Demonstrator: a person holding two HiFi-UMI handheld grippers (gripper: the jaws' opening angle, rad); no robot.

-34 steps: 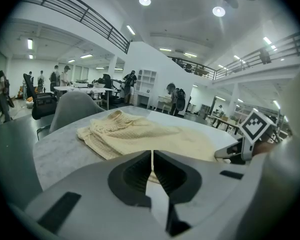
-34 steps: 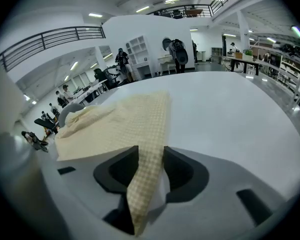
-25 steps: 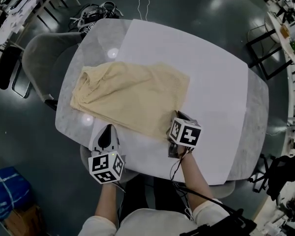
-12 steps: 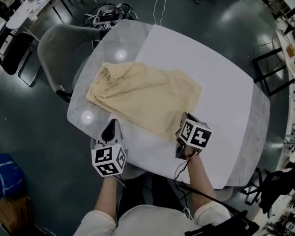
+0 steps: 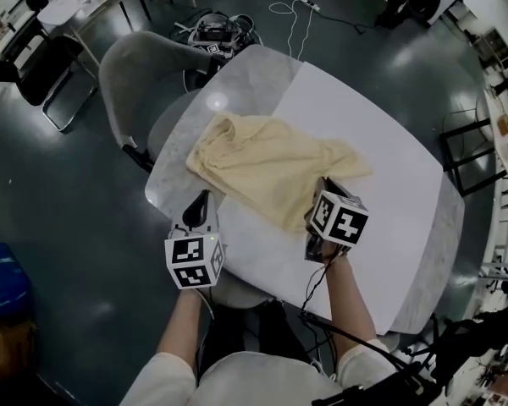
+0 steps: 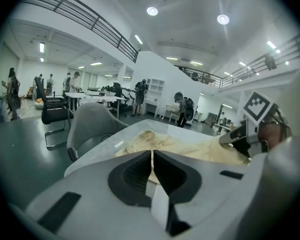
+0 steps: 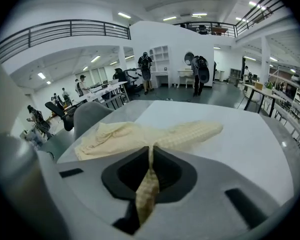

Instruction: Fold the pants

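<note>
Centrally, cream pants [image 5: 267, 169] lie rumpled on the tabletop [image 5: 389, 227]. The right hand-held gripper [image 5: 321, 191] pinches their near right edge; its jaws have just been closing. The left hand-held gripper [image 5: 204, 200], jaws pressed together, is empty, near left.

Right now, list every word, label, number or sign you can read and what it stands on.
None can be read.
The left gripper cube and right gripper cube bear only black-and-white square patterns, no letters or digits.
The pants and table show no print.
Anything in the background is too small.
</note>
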